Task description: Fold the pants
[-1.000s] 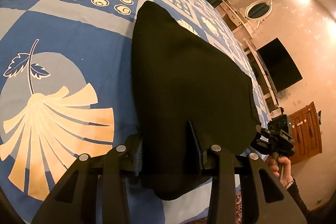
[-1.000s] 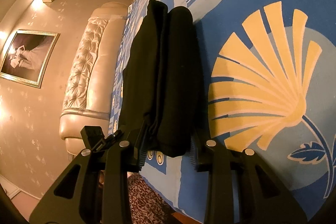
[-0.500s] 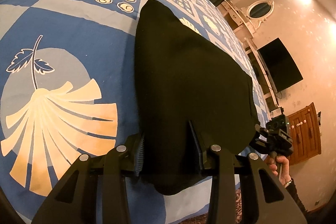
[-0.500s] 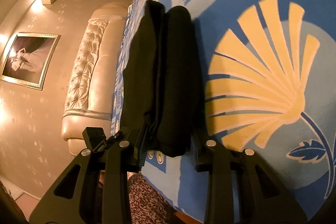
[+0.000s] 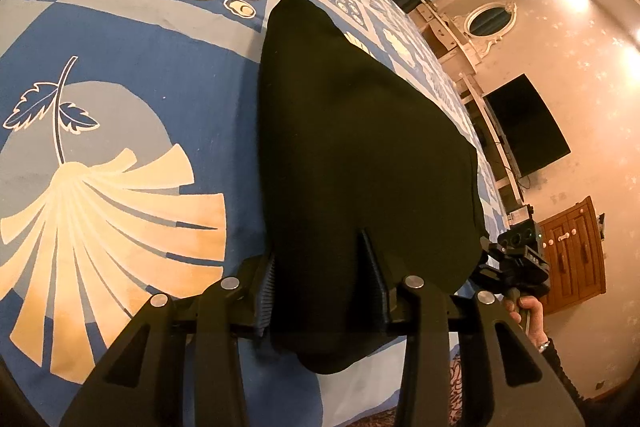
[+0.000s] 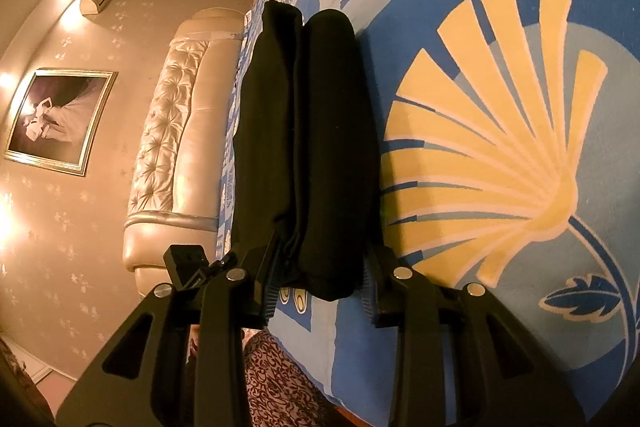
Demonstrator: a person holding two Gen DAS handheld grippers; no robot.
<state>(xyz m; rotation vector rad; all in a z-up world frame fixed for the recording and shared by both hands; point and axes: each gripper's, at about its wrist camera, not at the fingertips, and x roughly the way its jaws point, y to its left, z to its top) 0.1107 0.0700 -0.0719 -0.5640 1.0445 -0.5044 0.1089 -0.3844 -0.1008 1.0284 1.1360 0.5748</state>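
Observation:
The black pants (image 5: 352, 131) are folded into a thick bundle that lies along the blue patterned bedspread (image 5: 120, 67). My left gripper (image 5: 320, 287) holds the near end of the bundle. The cloth fills the gap between its fingers, and its jaws are opening slightly. In the right wrist view the pants (image 6: 312, 131) show as two stacked rolls, and my right gripper (image 6: 320, 279) is shut on their other end. The right gripper's body (image 5: 516, 255) and the hand (image 5: 528, 311) holding it show past the bundle's far corner.
The bed's near edge runs just under both grippers, with patterned floor (image 6: 280, 379) below it. A padded cream headboard (image 6: 172, 147) and a framed picture (image 6: 60, 119) stand on one side. A wall TV (image 5: 524, 131) and a wooden cabinet (image 5: 572, 255) stand on the other.
Both grippers keep their hold on the ends of the folded pants. The views have shifted only slightly.

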